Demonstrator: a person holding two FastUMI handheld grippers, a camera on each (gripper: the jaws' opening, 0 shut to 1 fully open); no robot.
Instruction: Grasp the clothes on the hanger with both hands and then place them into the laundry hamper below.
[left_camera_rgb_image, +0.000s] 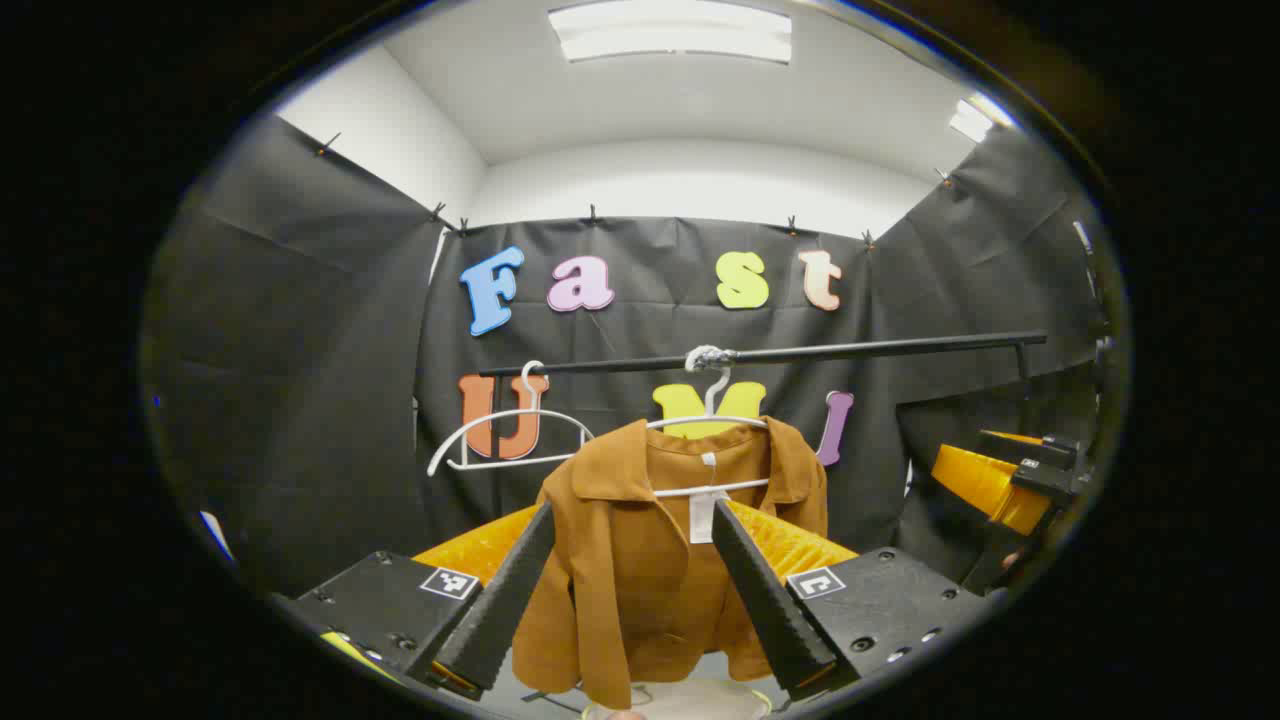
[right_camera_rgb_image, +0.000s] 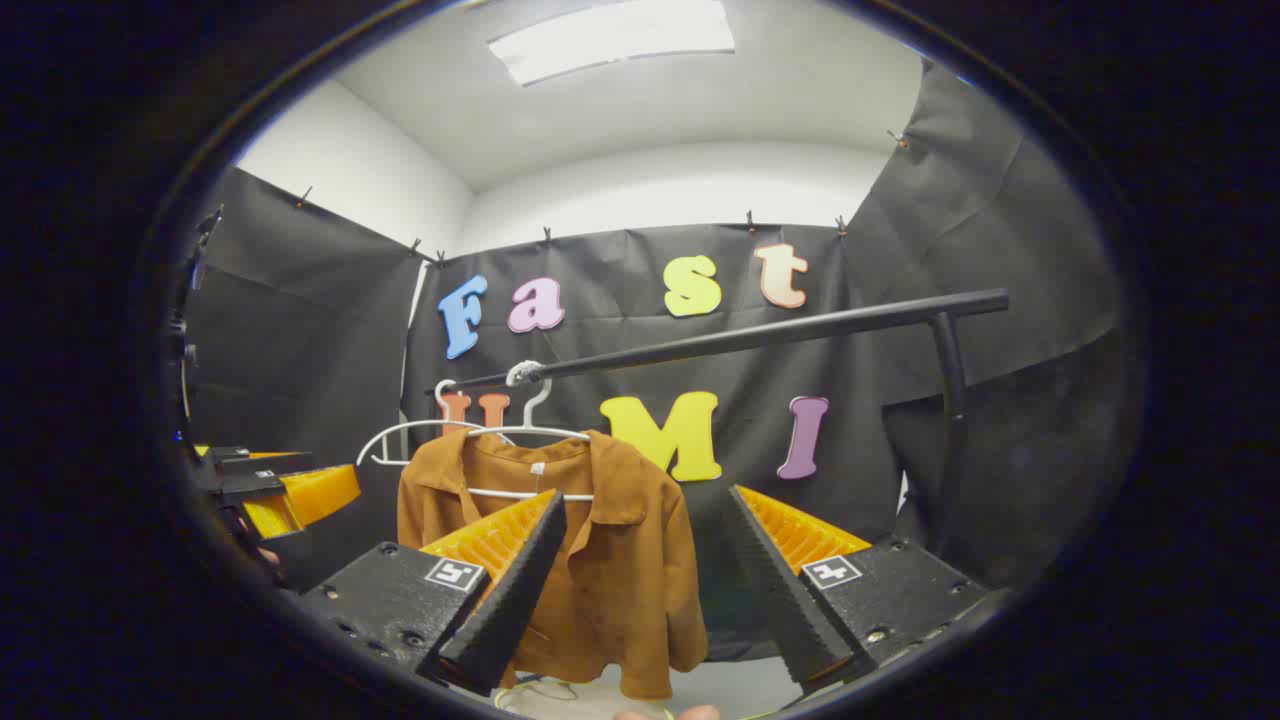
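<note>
A brown shirt (left_camera_rgb_image: 640, 560) hangs on a white hanger (left_camera_rgb_image: 712, 412) from a black rail (left_camera_rgb_image: 860, 350). My left gripper (left_camera_rgb_image: 632, 528) stands open a short way in front of the shirt, its fingers framing the collar without touching it. In the right gripper view the same shirt (right_camera_rgb_image: 610, 570) hangs left of centre, and my right gripper (right_camera_rgb_image: 648, 515) is open, apart from the cloth, aimed at the shirt's right shoulder. The pale rim of the hamper (left_camera_rgb_image: 690, 700) peeks in below the shirt. The other gripper (left_camera_rgb_image: 1000, 480) shows at the right edge of the left gripper view.
A second, bare white hanger (left_camera_rgb_image: 505, 435) hangs on the rail left of the shirt. The rail's upright post (right_camera_rgb_image: 950, 400) stands at the right. Black cloth walls close the booth on three sides. The other gripper (right_camera_rgb_image: 280, 495) sits at the left of the right gripper view.
</note>
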